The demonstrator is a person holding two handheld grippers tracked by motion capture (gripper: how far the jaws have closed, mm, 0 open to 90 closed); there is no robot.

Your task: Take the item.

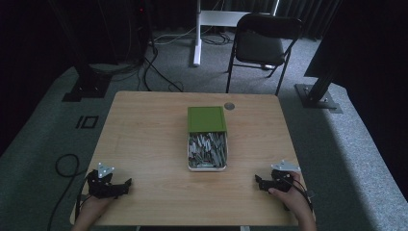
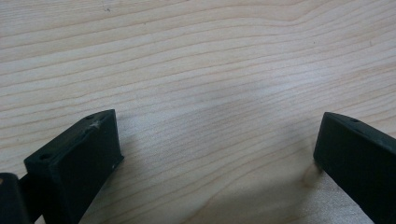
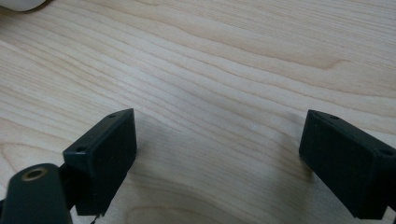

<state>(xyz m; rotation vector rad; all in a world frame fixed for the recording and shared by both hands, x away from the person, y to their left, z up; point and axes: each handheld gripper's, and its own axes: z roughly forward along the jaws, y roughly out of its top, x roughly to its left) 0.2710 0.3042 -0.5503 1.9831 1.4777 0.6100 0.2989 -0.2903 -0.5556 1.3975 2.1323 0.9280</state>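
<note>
Risk: with both hand-held grippers, left point(image 1: 126, 185) and right point(image 1: 258, 181), wide open and empty, box point(image 1: 207, 151) could be shoved across bench point(image 1: 144, 139) if approached carelessly.

My right gripper point(image 3: 217, 144) hangs spread wide over the bare wooden table point(image 3: 224, 70), a white object point(image 3: 21, 3) beyond its jaws.

High view looks down over the table point(image 1: 144, 144); both gripper views skim its wood closely.

Pale matt wood-grain table point(image 1: 144, 139), matt black plastic-looking fingers point(image 2: 79, 158), glossy green box lid point(image 1: 206, 119)
</note>
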